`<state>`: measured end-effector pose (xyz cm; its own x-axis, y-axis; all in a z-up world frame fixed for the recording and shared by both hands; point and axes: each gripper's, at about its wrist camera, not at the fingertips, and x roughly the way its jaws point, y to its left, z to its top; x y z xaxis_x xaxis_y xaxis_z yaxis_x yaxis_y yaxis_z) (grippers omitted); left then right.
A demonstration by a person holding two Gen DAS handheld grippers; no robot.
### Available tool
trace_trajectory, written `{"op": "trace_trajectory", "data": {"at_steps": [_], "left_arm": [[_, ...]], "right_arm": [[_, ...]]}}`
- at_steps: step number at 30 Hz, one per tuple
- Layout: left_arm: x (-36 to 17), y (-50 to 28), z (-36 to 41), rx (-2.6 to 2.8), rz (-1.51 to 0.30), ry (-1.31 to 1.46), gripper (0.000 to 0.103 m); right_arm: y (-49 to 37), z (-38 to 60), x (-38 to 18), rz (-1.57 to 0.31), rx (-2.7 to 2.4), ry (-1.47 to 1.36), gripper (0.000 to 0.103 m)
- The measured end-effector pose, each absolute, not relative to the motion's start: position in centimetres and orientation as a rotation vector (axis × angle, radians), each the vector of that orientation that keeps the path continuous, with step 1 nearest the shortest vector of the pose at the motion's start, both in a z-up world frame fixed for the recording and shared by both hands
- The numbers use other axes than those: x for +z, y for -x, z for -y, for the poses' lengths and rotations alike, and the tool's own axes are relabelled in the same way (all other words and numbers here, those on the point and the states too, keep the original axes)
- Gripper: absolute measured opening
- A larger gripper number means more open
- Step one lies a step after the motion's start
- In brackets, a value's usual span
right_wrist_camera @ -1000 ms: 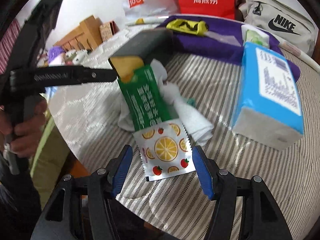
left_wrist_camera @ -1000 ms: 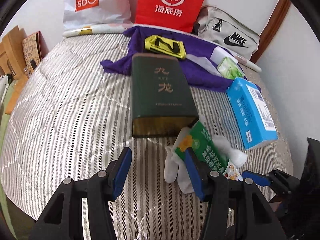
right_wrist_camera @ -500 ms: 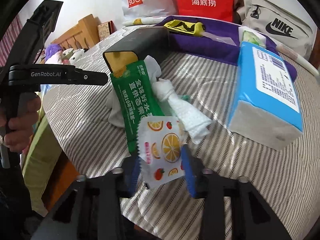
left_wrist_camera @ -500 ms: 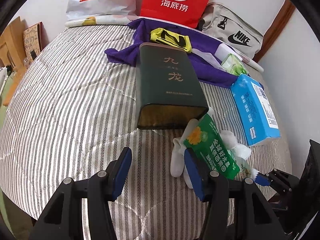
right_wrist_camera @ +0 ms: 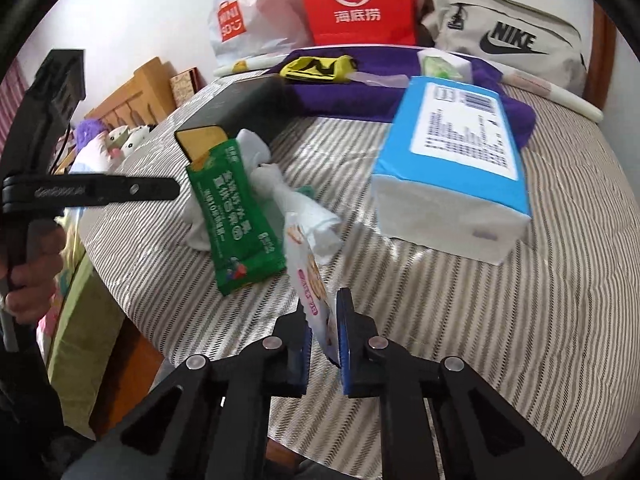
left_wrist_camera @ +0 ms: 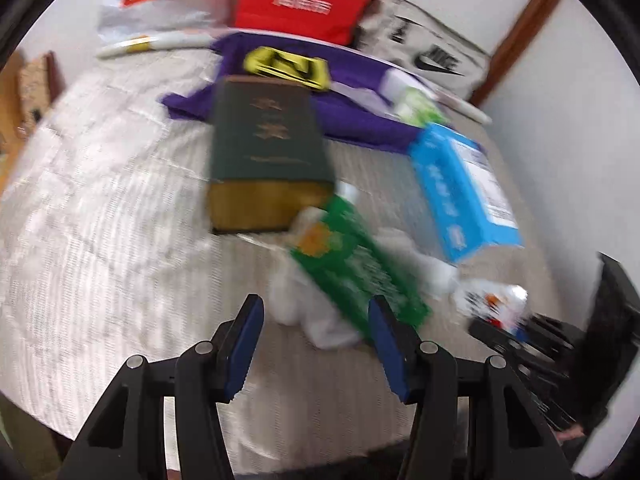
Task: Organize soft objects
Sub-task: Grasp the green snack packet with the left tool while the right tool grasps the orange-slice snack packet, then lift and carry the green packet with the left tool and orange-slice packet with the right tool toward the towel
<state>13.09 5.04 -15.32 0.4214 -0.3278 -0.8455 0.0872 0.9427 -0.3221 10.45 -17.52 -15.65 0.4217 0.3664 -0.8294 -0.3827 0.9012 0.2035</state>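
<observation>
My right gripper is closing its jaws, and the pads pinch a white fruit-print sachet that stands edge-on just above the striped bed. Left of it lies a green snack packet on a crumpled white cloth. In the blurred left wrist view, my left gripper hangs open just short of the same white cloth and green packet, gripping nothing. The right gripper and its sachet appear at the lower right there.
A dark green box lies behind the packet, and a blue tissue pack to the right. Further back are a purple cloth, a yellow-black item, a red bag, a white shopping bag and a grey bag. The bed's edge is near.
The right gripper's jaws closed on the sachet, which lay flat on the green packet's end and now stands edge-on, lifted. The left gripper shifted slightly; its view is now blurred.
</observation>
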Motion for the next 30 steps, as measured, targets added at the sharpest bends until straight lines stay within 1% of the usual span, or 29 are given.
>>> {"op": "trace_trajectory", "data": {"at_steps": [10, 14, 20, 23, 30], "left_arm": [[-16.7, -14.0, -1.1, -0.257, -1.158, 0.188, 0.052], [-17.1, -14.7, -0.7, -0.278, -1.17, 0.258, 0.052], [-17.5, -16.0, 0.2, -0.195, -1.207, 0.257, 0.052], [-17.9, -16.6, 1.1, -0.185, -1.229, 0.236, 0.056], [-18.6, -17.5, 1.8, -0.138, -1.263, 0.254, 0.057]], "right_arm": [[-10.3, 20.5, -15.2, -1.003, 0.446, -0.044, 0.01], [-10.3, 21.2, -15.5, -1.004, 0.449, -0.07, 0.01], [-10.5, 21.4, -16.2, -1.017, 0.471, -0.098, 0.012], [-10.7, 21.0, -16.7, -1.03, 0.486, -0.109, 0.012], [-10.6, 20.9, -16.9, -1.001, 0.513, -0.123, 0.01]]}}
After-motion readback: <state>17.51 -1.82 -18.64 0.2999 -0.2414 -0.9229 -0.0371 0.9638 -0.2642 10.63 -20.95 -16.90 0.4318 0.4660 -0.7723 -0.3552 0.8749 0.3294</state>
